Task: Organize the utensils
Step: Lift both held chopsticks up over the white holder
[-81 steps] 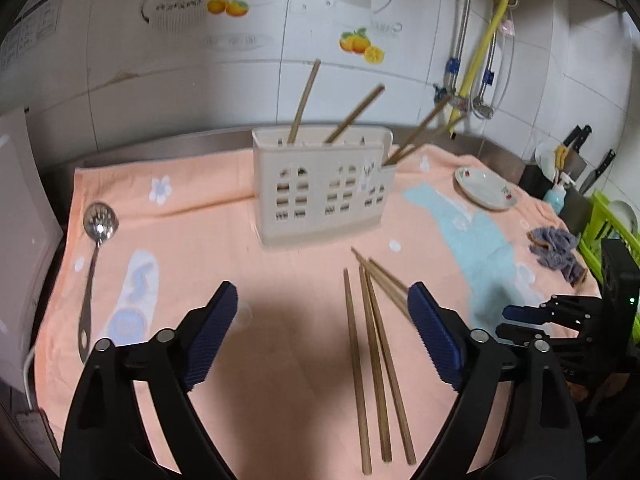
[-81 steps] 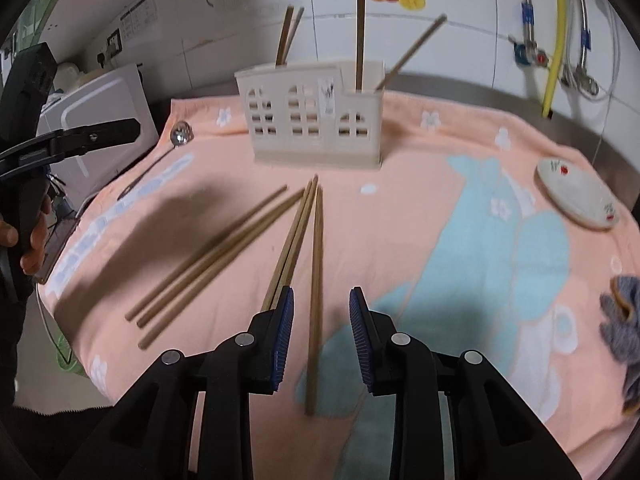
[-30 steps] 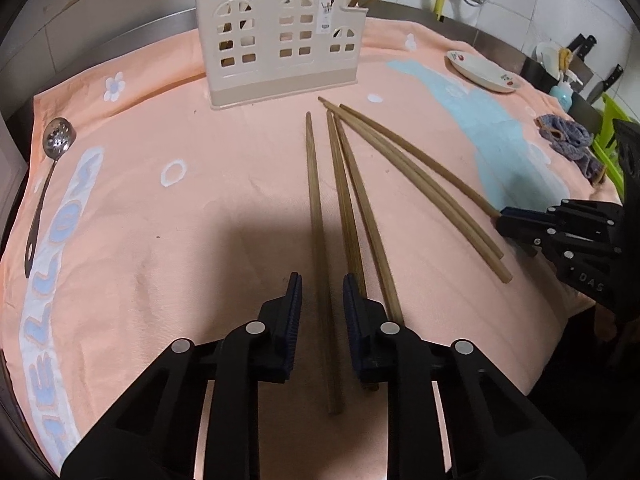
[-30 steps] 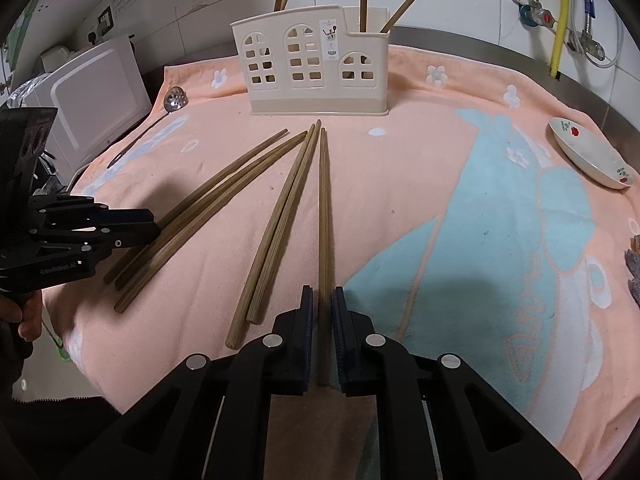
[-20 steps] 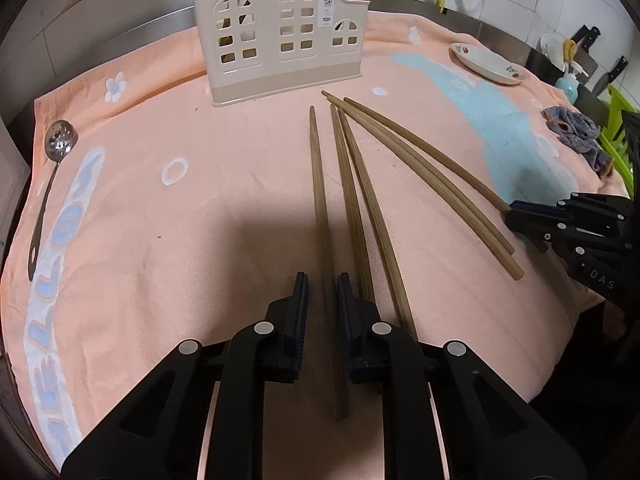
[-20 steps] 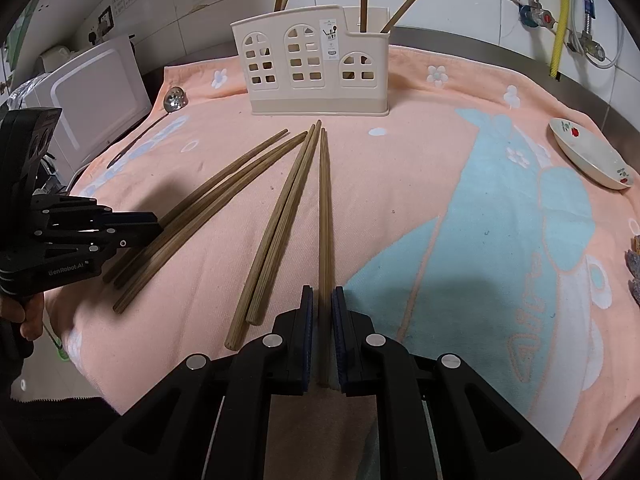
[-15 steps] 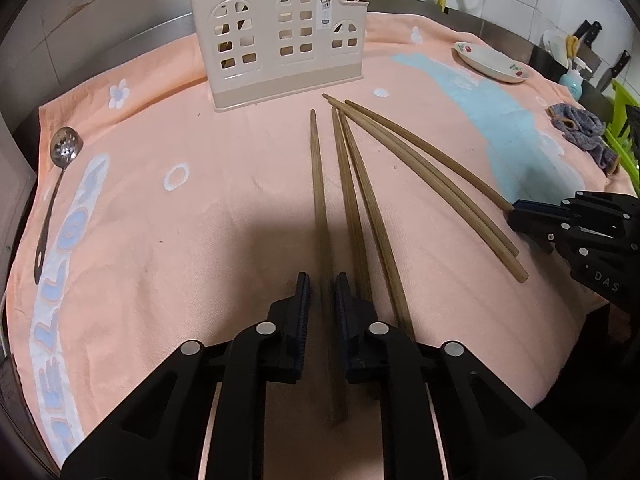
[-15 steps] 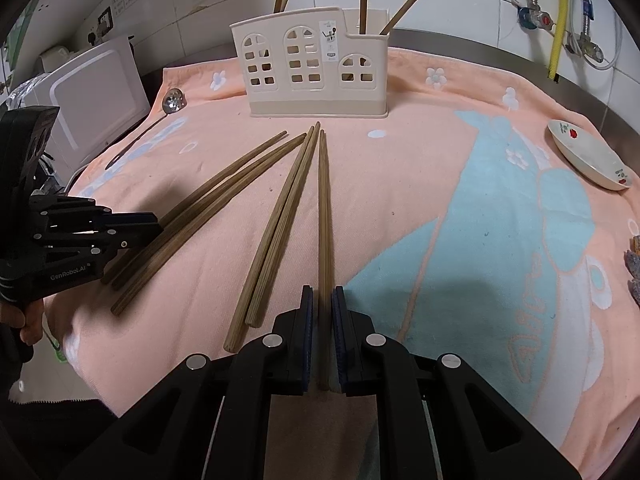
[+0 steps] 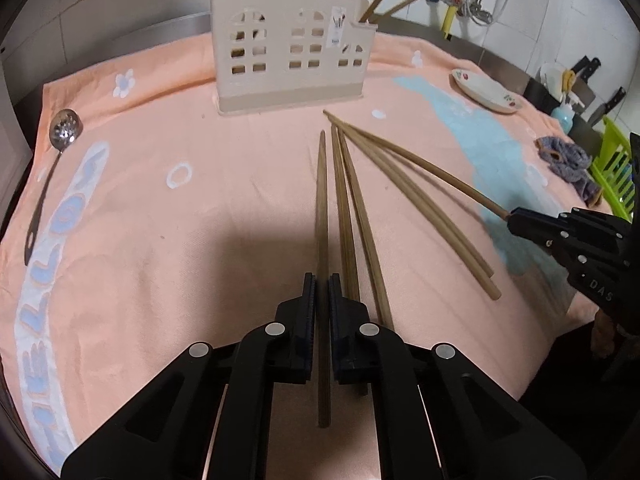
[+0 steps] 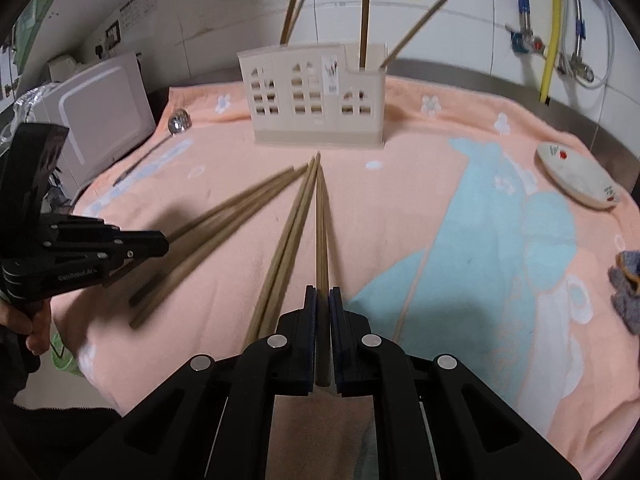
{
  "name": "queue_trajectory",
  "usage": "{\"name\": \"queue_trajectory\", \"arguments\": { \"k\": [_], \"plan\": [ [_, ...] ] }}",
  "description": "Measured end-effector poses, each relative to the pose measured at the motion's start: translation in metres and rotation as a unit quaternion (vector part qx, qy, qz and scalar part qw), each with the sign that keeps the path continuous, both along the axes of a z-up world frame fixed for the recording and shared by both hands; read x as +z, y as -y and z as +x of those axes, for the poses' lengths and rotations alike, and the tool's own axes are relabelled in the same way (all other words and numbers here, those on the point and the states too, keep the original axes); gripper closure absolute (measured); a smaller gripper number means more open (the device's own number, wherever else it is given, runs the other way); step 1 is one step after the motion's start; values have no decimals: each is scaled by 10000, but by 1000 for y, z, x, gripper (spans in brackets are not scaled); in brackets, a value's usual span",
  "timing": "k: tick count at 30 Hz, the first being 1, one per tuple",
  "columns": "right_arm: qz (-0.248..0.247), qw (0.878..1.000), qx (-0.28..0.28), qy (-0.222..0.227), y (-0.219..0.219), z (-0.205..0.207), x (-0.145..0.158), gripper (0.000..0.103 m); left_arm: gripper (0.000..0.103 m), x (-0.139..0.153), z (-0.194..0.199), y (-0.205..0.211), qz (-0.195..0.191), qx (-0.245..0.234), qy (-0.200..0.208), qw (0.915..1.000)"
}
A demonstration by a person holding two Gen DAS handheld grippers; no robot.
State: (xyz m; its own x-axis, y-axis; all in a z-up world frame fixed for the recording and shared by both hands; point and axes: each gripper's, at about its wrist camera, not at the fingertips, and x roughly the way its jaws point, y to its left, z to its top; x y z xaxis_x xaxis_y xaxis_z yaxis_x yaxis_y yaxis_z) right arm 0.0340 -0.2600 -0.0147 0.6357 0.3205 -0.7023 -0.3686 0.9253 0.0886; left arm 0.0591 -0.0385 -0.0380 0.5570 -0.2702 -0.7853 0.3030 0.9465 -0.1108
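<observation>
Several wooden chopsticks lie fanned out on a peach towel (image 9: 160, 220) in front of a cream utensil holder (image 9: 288, 68), which has several chopsticks standing in it. My left gripper (image 9: 322, 292) is shut on the leftmost chopstick (image 9: 321, 200) near its close end. My right gripper (image 10: 322, 304) is shut on another chopstick (image 10: 321, 224); in the left wrist view it (image 9: 516, 216) holds the rightmost stick (image 9: 420, 160), raised a little off the towel. The holder also shows in the right wrist view (image 10: 316, 96).
A slotted metal spoon (image 9: 52, 168) lies at the towel's left edge. A small white dish (image 9: 486, 94) and a grey-blue cloth (image 9: 568, 160) lie at the right. A green rack (image 9: 616, 168) stands beyond. A white appliance (image 10: 100, 108) stands at the left.
Both grippers have closed on a chopstick each and have begun to lift them; the right one's stick has come up off the towel. The views have tilted up toward the holder.
</observation>
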Motion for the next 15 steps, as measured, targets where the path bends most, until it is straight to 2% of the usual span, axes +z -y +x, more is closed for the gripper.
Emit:
{"name": "queue_trajectory", "arguments": {
  "k": [15],
  "plan": [
    [368,9948,154,941,5,21,91,96,98,75,10,-18,-354,32,934,9950]
  ]
}}
